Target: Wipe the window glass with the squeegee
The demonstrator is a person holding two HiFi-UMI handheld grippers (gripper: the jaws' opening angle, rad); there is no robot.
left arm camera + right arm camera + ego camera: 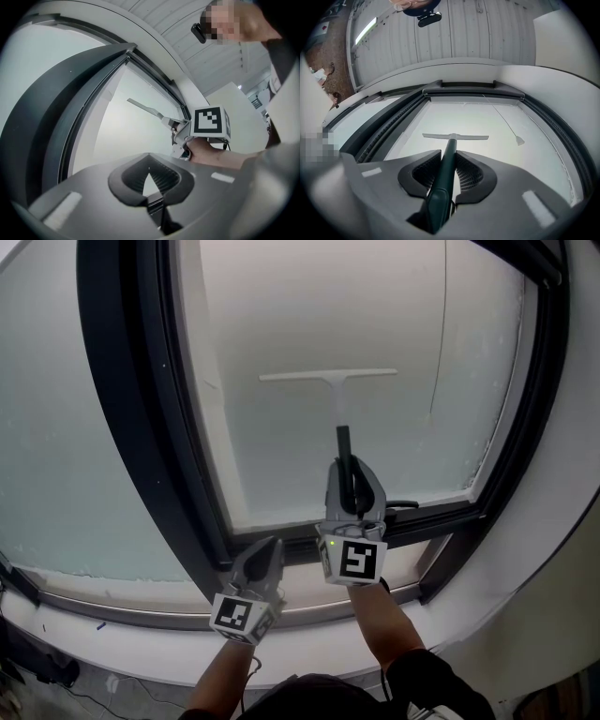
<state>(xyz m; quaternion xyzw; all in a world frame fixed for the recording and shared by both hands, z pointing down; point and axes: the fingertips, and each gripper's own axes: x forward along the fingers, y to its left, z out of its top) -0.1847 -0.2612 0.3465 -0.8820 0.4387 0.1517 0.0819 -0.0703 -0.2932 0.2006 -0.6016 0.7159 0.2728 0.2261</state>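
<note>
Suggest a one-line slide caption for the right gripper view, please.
Right gripper shut on the squeegee handle, blade held level across the pale window glass.

Probably an office or commercial building, as suggested by the big dark-framed window (328, 315), ribbed panel ceiling (454, 33) and strip light (365, 30).

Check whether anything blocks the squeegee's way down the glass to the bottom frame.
Nothing visible does. The squeegee, clamped in the right gripper, has bare glass below its blade down to the bottom frame. A thin cord hangs clear to its right.
</note>
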